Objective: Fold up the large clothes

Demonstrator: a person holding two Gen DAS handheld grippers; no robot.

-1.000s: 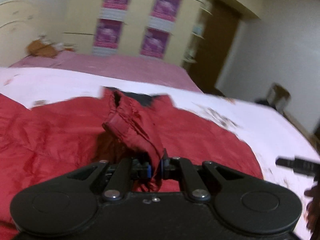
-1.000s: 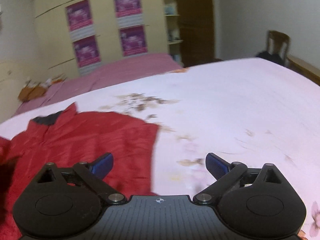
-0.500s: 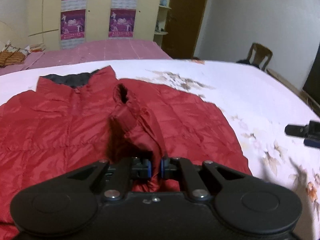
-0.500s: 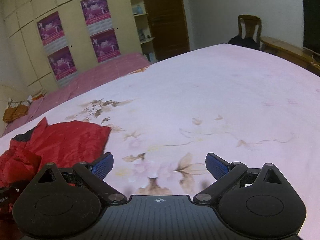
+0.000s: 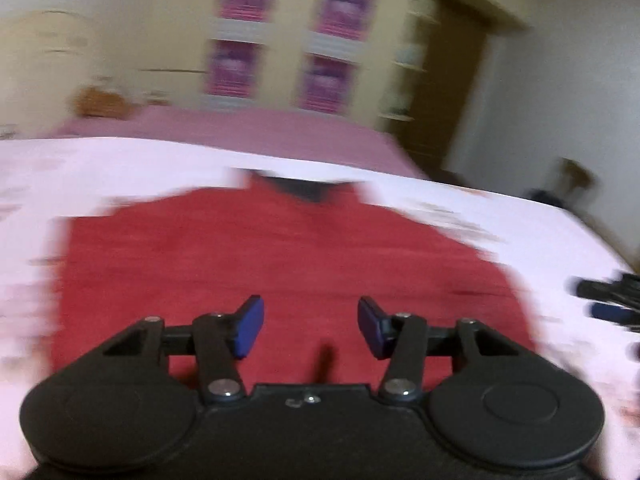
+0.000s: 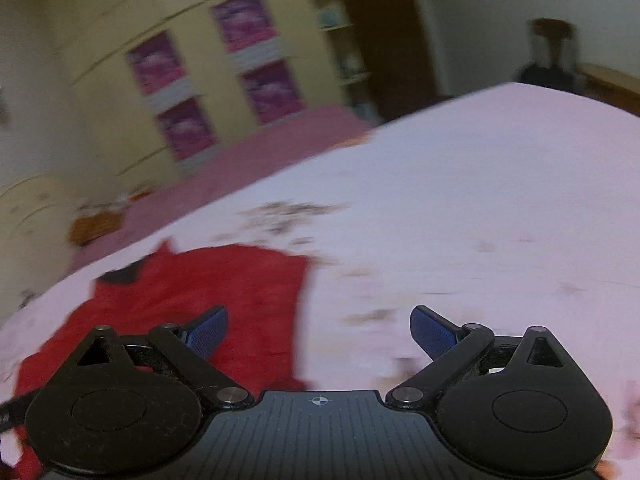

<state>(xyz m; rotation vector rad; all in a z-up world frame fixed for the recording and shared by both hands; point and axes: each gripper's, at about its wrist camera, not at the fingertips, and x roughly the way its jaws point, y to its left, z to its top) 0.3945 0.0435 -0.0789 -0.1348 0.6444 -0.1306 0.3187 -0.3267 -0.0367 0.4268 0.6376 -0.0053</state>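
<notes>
- Jacket point(image 5: 280, 256): red, padded, with a dark collar lining point(image 5: 304, 188); lies spread flat on the bed, collar toward the far edge. In the right wrist view the same jacket point(image 6: 208, 292) sits at the left part of the bed, its right edge straight and clear of the bed's middle. Both views are blurred; seams and fastenings cannot be made out.
- Left gripper point(image 5: 310, 326): blue-padded fingers apart, nothing between them; it hangs over the lower middle of the jacket. Whether the tips touch the cloth cannot be told.
- Right gripper point(image 6: 318, 334): fingers wide apart, empty; left finger over the jacket's right edge, right finger over bare sheet. In the left wrist view it shows as dark and blue tips point(image 5: 608, 300) at the right side, off the jacket.
- Bed sheet point(image 6: 480, 200): pale pink-white with faint brown flower print; carries the jacket and runs bare to the right.
- Pink cover point(image 5: 240, 128): a second, deeper pink surface beyond the far edge of the sheet.
- Brown object point(image 5: 100, 102): on the pink cover at its far left; too blurred to name.
- Wardrobe point(image 6: 120, 80): cream doors along the far wall.
- Posters point(image 6: 240, 20): four, purple-pink, on the wardrobe doors in two columns.
- Door point(image 6: 380, 40): dark brown wood, right of the wardrobe.
- Chair point(image 6: 550, 52): dark wood, beyond the bed's far right corner.
</notes>
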